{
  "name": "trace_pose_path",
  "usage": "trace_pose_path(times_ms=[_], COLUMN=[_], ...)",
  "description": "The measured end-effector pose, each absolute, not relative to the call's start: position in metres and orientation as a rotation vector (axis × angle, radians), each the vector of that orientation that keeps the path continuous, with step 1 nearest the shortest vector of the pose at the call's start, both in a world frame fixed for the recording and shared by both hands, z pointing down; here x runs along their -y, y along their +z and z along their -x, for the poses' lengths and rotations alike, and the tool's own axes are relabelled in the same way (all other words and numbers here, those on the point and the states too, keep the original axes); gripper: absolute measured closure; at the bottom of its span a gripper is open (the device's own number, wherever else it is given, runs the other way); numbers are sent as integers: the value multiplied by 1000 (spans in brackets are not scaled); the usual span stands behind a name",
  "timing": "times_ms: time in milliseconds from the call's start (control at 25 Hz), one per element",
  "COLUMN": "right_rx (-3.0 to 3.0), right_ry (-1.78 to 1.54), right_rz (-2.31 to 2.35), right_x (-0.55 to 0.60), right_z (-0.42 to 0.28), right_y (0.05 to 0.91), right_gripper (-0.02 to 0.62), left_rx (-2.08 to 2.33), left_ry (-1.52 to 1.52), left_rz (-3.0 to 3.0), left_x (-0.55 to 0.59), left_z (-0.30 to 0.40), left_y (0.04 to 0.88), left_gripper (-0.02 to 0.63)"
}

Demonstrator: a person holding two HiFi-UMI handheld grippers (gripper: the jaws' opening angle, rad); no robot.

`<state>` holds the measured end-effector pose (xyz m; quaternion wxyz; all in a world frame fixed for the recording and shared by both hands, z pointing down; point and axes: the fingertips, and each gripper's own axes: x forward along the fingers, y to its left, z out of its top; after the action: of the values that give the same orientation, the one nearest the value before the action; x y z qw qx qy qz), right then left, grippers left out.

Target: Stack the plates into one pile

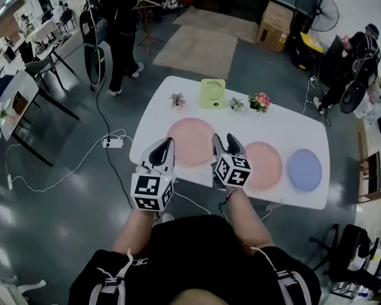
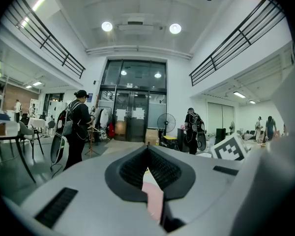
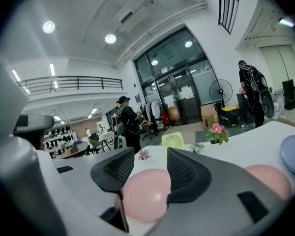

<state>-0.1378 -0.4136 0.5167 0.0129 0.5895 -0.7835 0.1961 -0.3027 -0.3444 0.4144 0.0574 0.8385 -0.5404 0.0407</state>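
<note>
Three plates lie apart on the white table [image 1: 305, 132]: a large pink plate [image 1: 193, 138], a smaller pink plate [image 1: 265, 164] to its right, and a blue plate [image 1: 304, 169] furthest right. My right gripper [image 1: 224, 138] hovers at the large pink plate's right rim, open. In the right gripper view the large pink plate [image 3: 142, 195] shows in the gap between the right gripper's [image 3: 150, 154] jaws, untouched by the pads, with the smaller pink plate [image 3: 268, 178] and blue plate [image 3: 294, 154] off right. My left gripper [image 1: 167, 143] is by that plate's left rim, its jaw tips together [image 2: 147, 149], holding nothing.
A green desk fan [image 1: 212, 93] and small flower pots [image 1: 259, 101] stand along the table's far edge. One person [image 1: 120, 30] stands beyond the table at left, another [image 1: 355, 62] at right. A power strip [image 1: 113, 143] and cables lie on the floor at left.
</note>
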Motion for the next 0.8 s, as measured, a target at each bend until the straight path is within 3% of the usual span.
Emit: trace_pose_path(times_ms=[400, 800], right_rx=[2078, 1919], right_ry=[1024, 1607], right_rz=[-1708, -1675], right_x=[414, 411], right_z=[147, 163], right_y=[678, 749], right_gripper=[388, 389], left_rx=[1672, 1727], left_ry=[123, 141], left_rz=[-2513, -2476], left_x=[343, 346], left_z=[327, 359], left_y=[417, 420], left_gripper=[595, 595])
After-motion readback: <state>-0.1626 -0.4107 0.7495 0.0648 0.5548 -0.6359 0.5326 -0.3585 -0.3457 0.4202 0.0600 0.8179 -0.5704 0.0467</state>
